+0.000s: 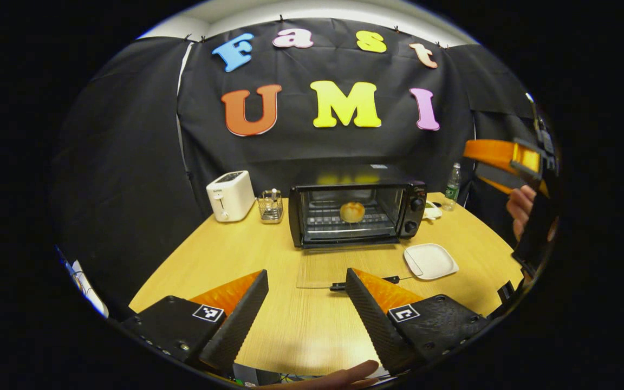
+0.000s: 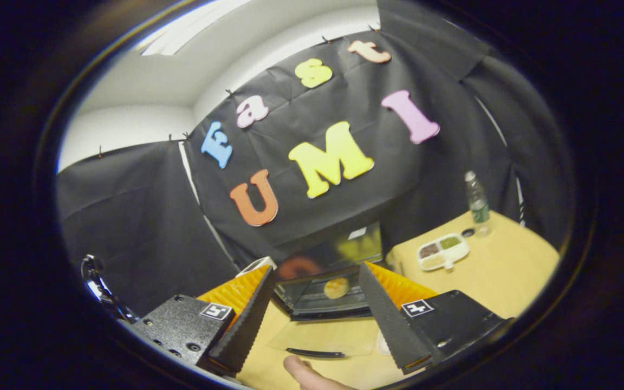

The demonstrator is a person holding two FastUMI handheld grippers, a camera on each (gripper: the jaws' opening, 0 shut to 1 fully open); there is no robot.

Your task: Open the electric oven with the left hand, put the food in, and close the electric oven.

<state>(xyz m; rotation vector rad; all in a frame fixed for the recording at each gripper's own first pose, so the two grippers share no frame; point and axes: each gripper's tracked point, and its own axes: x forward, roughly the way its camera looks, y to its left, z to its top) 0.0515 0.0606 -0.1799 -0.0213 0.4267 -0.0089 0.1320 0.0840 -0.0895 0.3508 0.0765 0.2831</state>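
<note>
The black electric oven (image 1: 356,210) stands at the back of the wooden table with its glass door (image 1: 323,268) folded down flat, handle (image 1: 363,283) nearest me. A round bun (image 1: 352,212) lies on the rack inside. My left gripper (image 1: 306,281) hovers open and empty just in front of the door. In the right gripper view the oven (image 2: 306,303) and bun (image 2: 336,287) sit between the open, empty fingers of my right gripper (image 2: 316,271), raised and tilted. That right gripper (image 1: 501,162), held by a hand, also appears high at the right edge of the left gripper view.
An empty white plate (image 1: 430,261) lies right of the door. A white toaster (image 1: 231,195) and a glass holder (image 1: 271,206) stand left of the oven. A bottle (image 1: 452,187) and a divided dish (image 2: 443,252) sit at the back right of the table (image 1: 225,260).
</note>
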